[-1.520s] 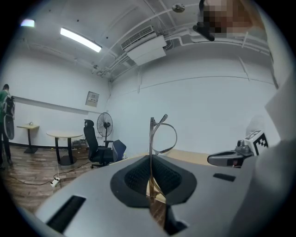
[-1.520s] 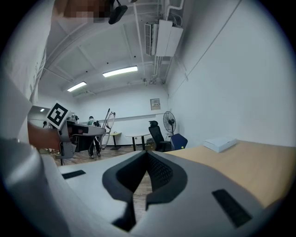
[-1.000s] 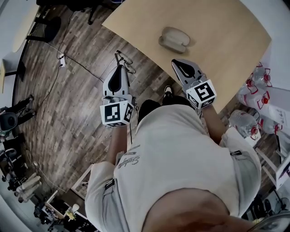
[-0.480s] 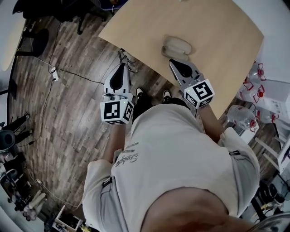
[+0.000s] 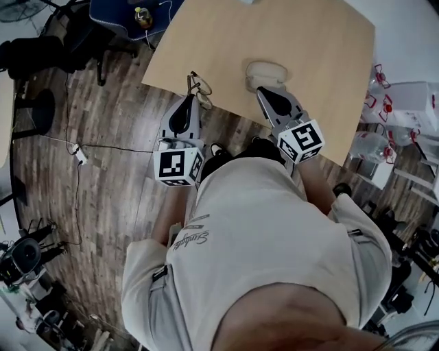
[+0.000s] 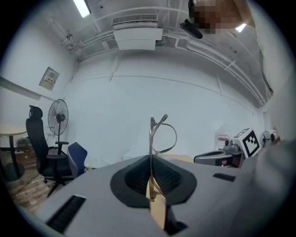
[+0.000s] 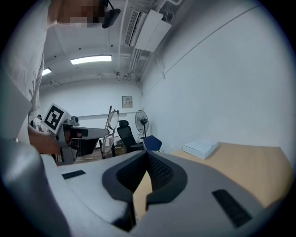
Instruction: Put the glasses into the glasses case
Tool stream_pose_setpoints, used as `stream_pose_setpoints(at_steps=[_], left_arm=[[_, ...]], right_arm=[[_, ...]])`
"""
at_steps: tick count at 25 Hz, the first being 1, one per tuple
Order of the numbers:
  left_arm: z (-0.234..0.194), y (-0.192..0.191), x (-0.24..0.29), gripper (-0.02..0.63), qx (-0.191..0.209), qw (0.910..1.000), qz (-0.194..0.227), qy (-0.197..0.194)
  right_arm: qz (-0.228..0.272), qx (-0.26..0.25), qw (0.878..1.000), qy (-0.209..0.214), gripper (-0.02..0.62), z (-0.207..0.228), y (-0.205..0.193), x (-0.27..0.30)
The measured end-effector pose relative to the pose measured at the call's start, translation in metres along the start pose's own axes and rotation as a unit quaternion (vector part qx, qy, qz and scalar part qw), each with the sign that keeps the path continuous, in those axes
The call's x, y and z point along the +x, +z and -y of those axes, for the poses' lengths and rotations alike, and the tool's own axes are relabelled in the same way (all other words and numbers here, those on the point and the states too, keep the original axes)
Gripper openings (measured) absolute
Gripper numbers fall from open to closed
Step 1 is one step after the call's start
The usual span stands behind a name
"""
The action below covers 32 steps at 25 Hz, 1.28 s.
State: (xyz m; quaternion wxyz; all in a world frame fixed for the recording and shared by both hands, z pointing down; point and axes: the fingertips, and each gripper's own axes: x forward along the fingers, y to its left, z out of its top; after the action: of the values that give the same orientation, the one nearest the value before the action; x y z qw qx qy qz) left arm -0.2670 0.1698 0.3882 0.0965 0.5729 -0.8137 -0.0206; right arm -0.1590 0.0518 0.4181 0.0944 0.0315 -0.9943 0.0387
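Note:
Thin wire-framed glasses (image 5: pixel 199 85) stick up out of my left gripper (image 5: pixel 191 98), which is shut on them just off the near edge of the tan table (image 5: pixel 322 82). In the left gripper view one lens ring of the glasses (image 6: pixel 163 134) rises above the closed jaws of the left gripper (image 6: pixel 151 158). The grey glasses case (image 5: pixel 265 70) lies on the table, its near end hidden under my right gripper (image 5: pixel 263 92). The right gripper (image 7: pixel 147 155) looks shut and holds nothing. The right gripper view also shows the glasses (image 7: pixel 109 124) to its left, but not the case.
A white box (image 7: pixel 200 148) lies at the table's far side. Water bottles (image 5: pixel 374 147) stand right of the table. A blue chair (image 5: pixel 137 15) and a black office chair (image 6: pixel 42 152) with a fan (image 6: pixel 58 118) stand on the wood floor at the left.
Both grippers have moved forward toward the table. The left one, still holding the glasses, now reaches the table's edge, and the right one now covers the near end of the case.

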Motion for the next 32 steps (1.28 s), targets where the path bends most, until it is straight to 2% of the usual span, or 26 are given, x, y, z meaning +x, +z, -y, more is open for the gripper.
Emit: stream_pose_setpoints(at_steps=[6, 10, 16, 19, 24, 28, 32], left_arm=[[-0.001, -0.021, 0.037, 0.021, -0.012, 0.9978, -0.025, -0.060], [0.018, -0.030, 0.069, 0.021, -0.013, 0.9947, -0.043, -0.093], [0.067, -0.022, 0.116, 0.021, 0.027, 0.9888, -0.053, -0.136], [0.081, -0.013, 0.136, 0.021, 0.044, 0.9852, -0.052, -0.157], [0.098, -0.023, 0.175, 0.021, 0.060, 0.9794, -0.074, -0.178], [0.127, -0.027, 0.198, 0.021, 0.082, 0.9698, -0.091, -0.211], [0.144, -0.030, 0.214, 0.021, 0.107, 0.9606, -0.102, -0.236]], right_arm=[[-0.022, 0.018, 0.997, -0.072, -0.004, 0.020, -0.016, -0.018], [-0.015, 0.076, 0.991, -0.107, -0.004, 0.050, -0.025, -0.036], [-0.009, 0.099, 0.987, -0.127, -0.004, 0.104, -0.039, -0.051], [-0.004, 0.083, 0.987, -0.136, -0.005, 0.133, -0.041, -0.044], [0.014, 0.057, 0.987, -0.152, -0.004, 0.166, -0.040, -0.043], [0.037, 0.131, 0.976, -0.169, -0.003, 0.193, -0.052, -0.061], [0.033, 0.140, 0.972, -0.186, -0.004, 0.205, -0.064, -0.071]])
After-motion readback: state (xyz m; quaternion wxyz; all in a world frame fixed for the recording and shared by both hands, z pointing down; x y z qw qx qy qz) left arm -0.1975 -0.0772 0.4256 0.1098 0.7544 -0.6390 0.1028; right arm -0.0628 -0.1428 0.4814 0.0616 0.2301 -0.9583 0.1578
